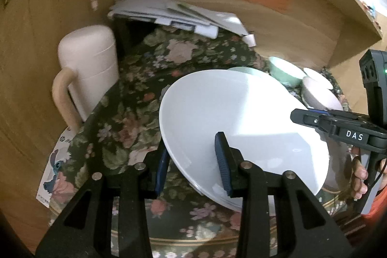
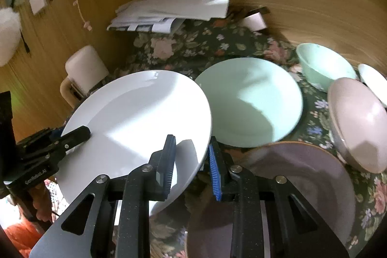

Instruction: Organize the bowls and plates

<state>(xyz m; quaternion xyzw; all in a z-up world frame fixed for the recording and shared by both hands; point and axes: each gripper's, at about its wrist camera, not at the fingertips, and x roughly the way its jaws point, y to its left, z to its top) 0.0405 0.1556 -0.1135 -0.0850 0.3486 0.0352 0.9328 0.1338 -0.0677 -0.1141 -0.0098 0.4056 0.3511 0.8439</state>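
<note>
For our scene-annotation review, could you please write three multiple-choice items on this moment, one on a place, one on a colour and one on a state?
1. Where does the lidded cream jug stand?
A. at the table's left, by the wooden wall
B. on the pink plate
C. inside the green bowl

2. What colour is the plate lying just behind the white plate?
A. red
B. pale green
C. black

3. How is the white plate held?
A. flat on the cloth, untouched
B. tilted, both grippers on its rim
C. upside down on a bowl

Answers: 1 A, it stands against the wood panel at the left. 2 B, it is mint-coloured. 3 B, the left gripper and right gripper each straddle its edge and it slopes above the floral cloth.
</note>
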